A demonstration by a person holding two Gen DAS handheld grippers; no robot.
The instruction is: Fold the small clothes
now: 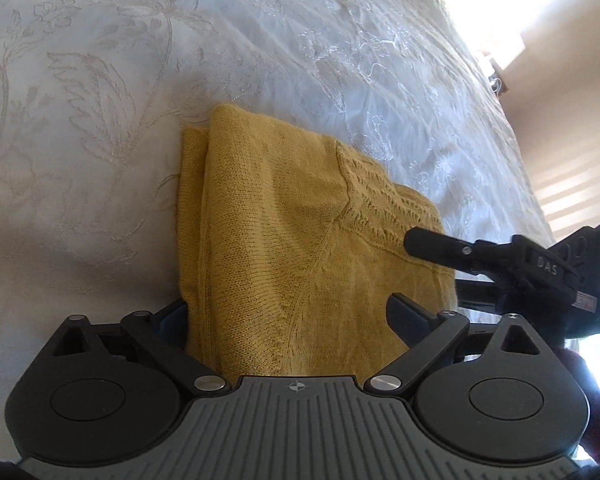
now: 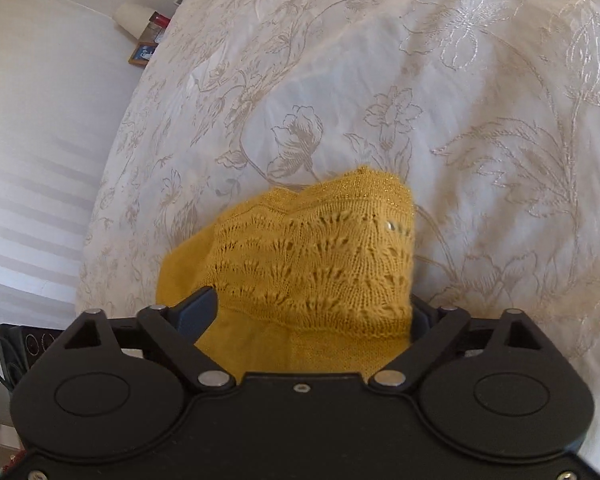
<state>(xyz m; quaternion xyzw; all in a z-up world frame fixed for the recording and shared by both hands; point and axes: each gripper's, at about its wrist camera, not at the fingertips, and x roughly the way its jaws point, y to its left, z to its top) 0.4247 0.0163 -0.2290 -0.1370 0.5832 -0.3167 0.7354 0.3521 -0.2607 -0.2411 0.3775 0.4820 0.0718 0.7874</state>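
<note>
Lying folded: mustard knit sweater (image 1: 284, 232) (lace yoke) | white bedspread (image 1: 100, 80)

I am in a bedroom at home. Under me spreads a bed with a white bedspread (image 1: 260, 40) stitched all over with pale flowers and leaves, running off to its far edge. Past the left edge of the bed, in my right view, a plain wall (image 2: 40, 100) carries soft bands of window light. Near the bed's far left corner stand a small framed picture (image 2: 142, 54) and a white cup-like thing (image 2: 130, 16). In my left view, a beige wall (image 1: 572, 140) glows with strong daylight.
</note>
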